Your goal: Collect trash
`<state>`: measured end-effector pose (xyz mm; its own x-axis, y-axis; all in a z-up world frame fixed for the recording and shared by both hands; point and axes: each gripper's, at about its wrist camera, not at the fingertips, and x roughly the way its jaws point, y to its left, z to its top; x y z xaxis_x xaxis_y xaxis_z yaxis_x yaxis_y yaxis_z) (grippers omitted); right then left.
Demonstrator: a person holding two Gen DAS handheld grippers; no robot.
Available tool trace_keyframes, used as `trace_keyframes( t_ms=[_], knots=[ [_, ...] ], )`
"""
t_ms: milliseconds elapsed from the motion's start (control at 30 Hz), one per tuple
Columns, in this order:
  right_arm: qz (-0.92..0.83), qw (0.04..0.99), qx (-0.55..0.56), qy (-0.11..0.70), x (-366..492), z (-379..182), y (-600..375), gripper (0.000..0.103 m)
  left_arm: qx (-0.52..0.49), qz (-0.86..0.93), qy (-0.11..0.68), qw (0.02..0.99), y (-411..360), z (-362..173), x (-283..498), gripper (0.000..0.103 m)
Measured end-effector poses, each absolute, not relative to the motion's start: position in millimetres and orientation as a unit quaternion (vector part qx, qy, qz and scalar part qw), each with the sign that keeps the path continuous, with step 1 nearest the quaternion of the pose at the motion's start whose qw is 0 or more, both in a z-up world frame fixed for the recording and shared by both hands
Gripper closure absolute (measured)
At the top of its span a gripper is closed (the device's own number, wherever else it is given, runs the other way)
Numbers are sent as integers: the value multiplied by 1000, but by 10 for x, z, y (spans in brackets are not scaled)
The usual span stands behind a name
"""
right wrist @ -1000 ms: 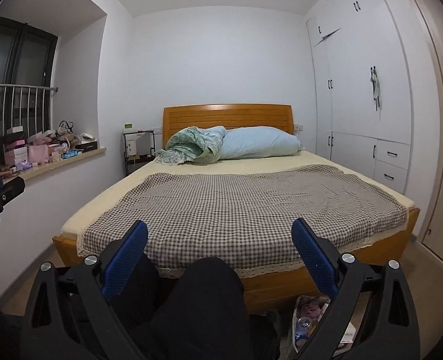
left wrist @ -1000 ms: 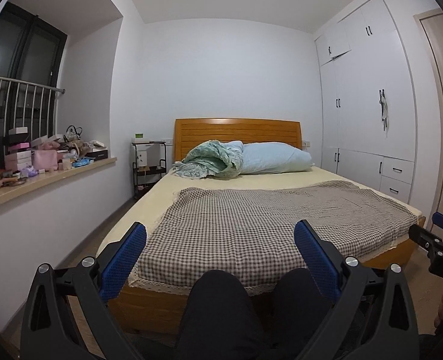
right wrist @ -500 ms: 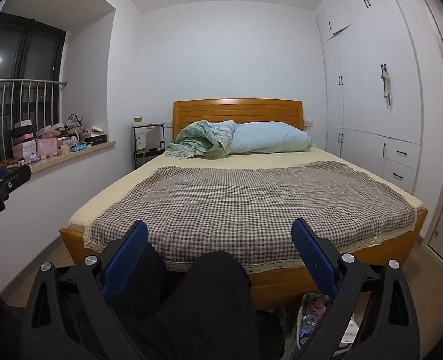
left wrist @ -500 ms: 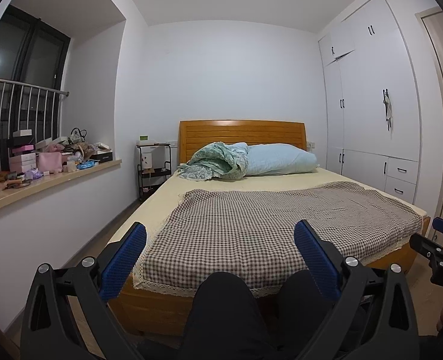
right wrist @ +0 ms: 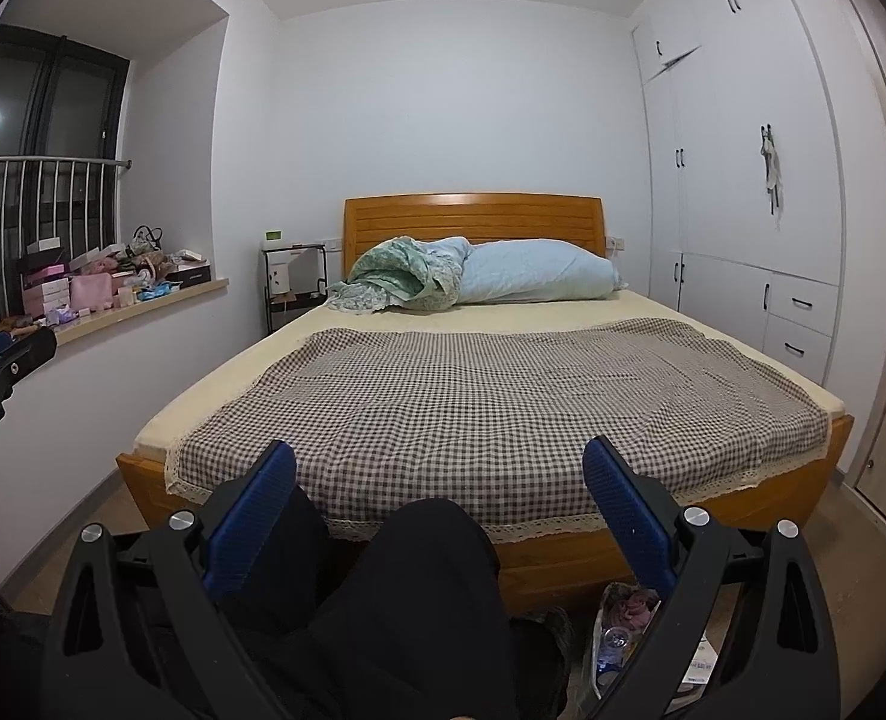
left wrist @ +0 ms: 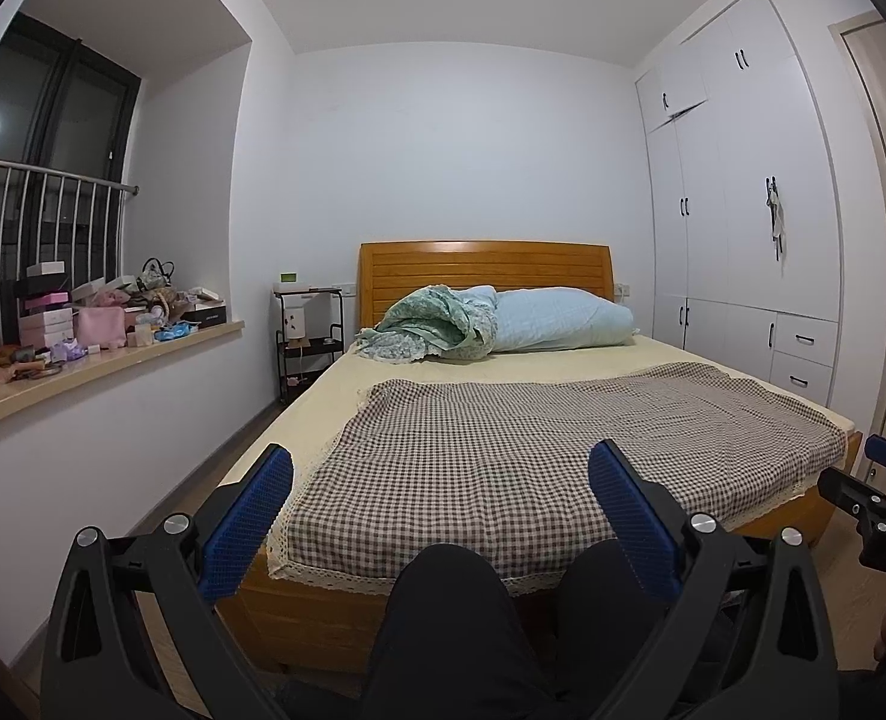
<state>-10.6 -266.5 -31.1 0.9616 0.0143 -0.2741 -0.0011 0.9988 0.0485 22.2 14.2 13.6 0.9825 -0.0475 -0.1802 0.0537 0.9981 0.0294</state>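
Trash bag (right wrist: 623, 618) sits on the floor low right, under our right gripper (right wrist: 440, 501); left gripper (left wrist: 440, 501) farther. Both fingers apart, empty.

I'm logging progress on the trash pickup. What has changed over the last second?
Only the view has shifted: both cameras tilted up, so the bed sits lower in frame. The left gripper and right gripper stayed open and empty; nothing was grasped or released. The trash bag on the floor by the bed's foot lies untouched, and the bedding and windowsill clutter are unchanged.
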Motion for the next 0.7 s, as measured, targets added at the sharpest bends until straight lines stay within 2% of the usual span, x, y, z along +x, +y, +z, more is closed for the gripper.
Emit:
trace_keyframes(
  t_ms=[700],
  knots=[
    [10,990,14,142,-104,-307,-2673,11,18,-28,87,996,123,158,199,7]
  ],
)
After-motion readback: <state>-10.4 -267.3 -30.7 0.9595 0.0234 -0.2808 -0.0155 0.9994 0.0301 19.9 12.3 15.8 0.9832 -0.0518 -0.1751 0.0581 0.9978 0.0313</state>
